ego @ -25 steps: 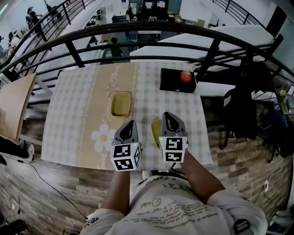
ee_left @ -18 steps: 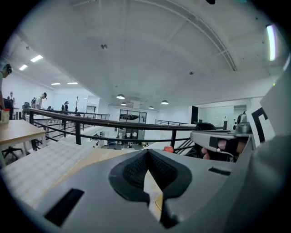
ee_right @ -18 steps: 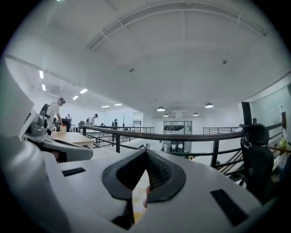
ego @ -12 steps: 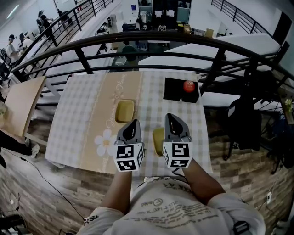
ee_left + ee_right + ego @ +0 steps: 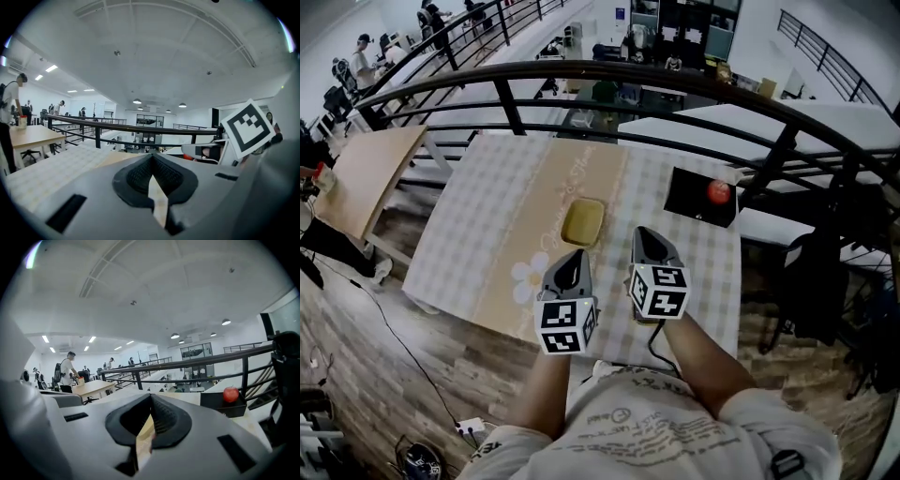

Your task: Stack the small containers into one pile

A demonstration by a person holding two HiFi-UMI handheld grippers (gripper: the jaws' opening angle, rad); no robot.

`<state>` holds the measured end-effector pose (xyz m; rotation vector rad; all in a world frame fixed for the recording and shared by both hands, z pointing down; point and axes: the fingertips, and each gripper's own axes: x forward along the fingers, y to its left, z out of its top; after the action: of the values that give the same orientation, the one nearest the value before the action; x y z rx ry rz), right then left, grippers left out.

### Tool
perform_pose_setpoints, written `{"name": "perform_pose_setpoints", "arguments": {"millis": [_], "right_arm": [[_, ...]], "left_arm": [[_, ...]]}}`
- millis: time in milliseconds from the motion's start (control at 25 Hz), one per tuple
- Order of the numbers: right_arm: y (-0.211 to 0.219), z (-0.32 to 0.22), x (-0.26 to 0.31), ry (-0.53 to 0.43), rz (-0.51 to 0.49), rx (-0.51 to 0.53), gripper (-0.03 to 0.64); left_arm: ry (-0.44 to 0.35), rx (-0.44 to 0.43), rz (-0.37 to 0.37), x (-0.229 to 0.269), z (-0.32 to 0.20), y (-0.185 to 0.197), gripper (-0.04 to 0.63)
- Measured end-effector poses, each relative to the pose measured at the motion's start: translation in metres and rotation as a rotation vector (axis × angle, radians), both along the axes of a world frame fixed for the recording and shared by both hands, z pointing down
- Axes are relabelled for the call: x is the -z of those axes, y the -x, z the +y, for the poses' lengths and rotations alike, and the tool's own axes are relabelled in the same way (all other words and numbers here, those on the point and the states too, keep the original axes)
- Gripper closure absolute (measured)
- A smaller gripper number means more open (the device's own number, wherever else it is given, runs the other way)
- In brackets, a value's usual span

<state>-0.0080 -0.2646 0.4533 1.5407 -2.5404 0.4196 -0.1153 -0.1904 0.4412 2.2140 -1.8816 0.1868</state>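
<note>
**Operator:** What did I have in front of me, biggest things first?

**Observer:** You stood at the near edge of the bench (image 5: 478,234). It was covered with a checked cloth, and a beige band ran from near to far along the cloth. A dark railing (image 5: 609,75) curved round the bench's far side. Off to the left, a bare wooden table (image 5: 366,173) stood apart from the bench. On the bench's far right corner you had a black tray (image 5: 689,202).

**Operator:** And my two tools?

**Observer:** You held both over the near part of the bench, side by side and close together. Your left tongs (image 5: 575,258) were over the right edge of the beige band. Your right tongs (image 5: 645,234) were just to the right and reached a little farther out. In the left gripper view, the left tongs (image 5: 151,159) had their pads closed tip to tip with nothing between them. Only a sliver of pale cloth showed through the slit below. In the right gripper view, the right tongs (image 5: 150,397) were pressed together the same way and gripped nothing I could make out.

**Operator:** Where was the thing I was meant to stack?

**Observer:** One small yellow-green container (image 5: 583,222) sat upright on the beige band around mid-bench. It was just beyond your left tongs' tips and touched neither tool. Near left of it, by your left tongs, was a white flower print (image 5: 530,273) on the cloth. Smallest of all, a red apple (image 5: 718,191) rested on the black tray, well to the right of the container.
</note>
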Motion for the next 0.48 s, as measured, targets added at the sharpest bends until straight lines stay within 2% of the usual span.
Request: {"name": "perform_pose_setpoints", "arguments": {"millis": [320, 480], "right_arm": [[0.068, -0.033, -0.036, 0.116, 0.013, 0.069, 0.614], [0.092, -0.051, -0.069, 0.238, 0.009, 0.085, 0.592]], "left_arm": [[0.035, 0.162, 0.019, -0.010, 0.028, 0.069, 0.591], [0.051, 0.228, 0.036, -0.017, 0.040, 0.097, 0.591]]}}
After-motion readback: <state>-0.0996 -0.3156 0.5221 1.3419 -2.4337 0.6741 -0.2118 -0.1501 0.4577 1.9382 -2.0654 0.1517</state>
